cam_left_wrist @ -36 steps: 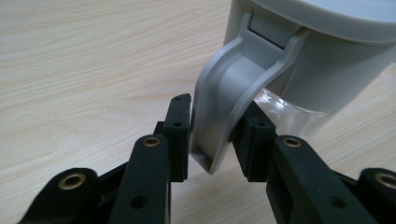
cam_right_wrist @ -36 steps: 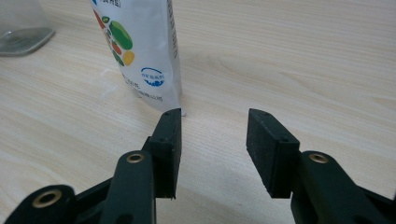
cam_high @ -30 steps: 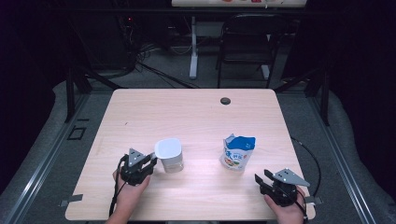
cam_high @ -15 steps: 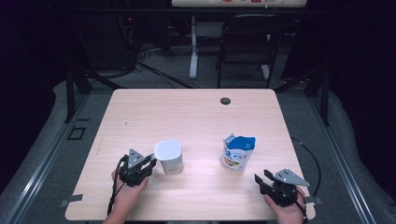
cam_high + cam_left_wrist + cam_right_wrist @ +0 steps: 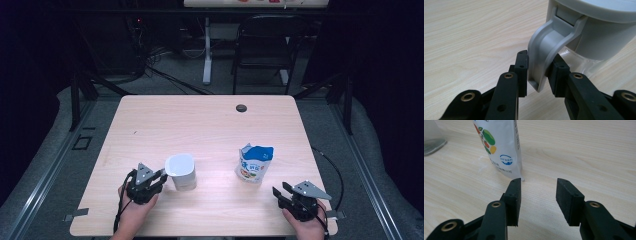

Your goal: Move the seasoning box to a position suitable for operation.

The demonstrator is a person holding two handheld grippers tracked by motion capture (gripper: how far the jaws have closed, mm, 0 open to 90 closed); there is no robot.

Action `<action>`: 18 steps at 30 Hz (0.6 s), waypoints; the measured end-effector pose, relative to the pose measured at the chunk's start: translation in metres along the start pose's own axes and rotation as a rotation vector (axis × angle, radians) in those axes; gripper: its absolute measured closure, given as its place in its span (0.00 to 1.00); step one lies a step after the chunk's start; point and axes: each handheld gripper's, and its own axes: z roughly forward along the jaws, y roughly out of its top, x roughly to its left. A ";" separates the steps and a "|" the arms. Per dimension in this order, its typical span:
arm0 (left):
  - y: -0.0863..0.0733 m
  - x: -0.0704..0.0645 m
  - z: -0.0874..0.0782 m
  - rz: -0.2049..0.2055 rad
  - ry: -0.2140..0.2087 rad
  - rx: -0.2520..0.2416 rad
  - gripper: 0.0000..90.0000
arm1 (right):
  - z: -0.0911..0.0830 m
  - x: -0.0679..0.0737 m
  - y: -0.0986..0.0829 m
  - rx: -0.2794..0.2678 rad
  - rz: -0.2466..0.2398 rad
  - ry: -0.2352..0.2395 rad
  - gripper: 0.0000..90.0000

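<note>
- The worktop (image 5: 150, 125) is pale wood with rounded corners, its grain running across.
- A small round dark grommet (image 5: 241, 108) sits in the worktop near the far edge, right of the middle.
- A black folding chair (image 5: 265, 47) stands on the floor beyond the far edge, toward the right.
- A white post on a flat foot (image 5: 207, 52) stands on the floor left of the chair.
- Dark cables (image 5: 165, 75) lie tangled on the grey floor behind the worktop, toward the left.
- A metal rail (image 5: 45, 175) runs along the floor beside the worktop's left edge.
- A grey floor covering (image 5: 372, 145) lies to the right of the worktop.
</note>
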 end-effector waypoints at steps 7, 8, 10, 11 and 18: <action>-0.004 -0.005 -0.007 0.017 -0.019 0.011 0.80 | 0.000 0.000 0.000 0.005 -0.003 0.001 0.62; -0.004 -0.007 -0.008 0.020 -0.023 0.013 0.80 | 0.000 0.000 0.000 0.006 -0.004 0.000 0.62; -0.005 -0.008 -0.009 0.025 -0.026 0.009 0.80 | 0.000 0.000 0.000 0.006 -0.003 0.000 0.62; -0.005 -0.009 -0.010 0.027 -0.025 0.015 0.80 | 0.000 0.000 0.000 0.003 -0.001 0.000 0.62; -0.008 -0.014 -0.013 0.030 -0.043 0.012 0.80 | 0.002 0.001 -0.001 0.008 0.000 0.005 0.62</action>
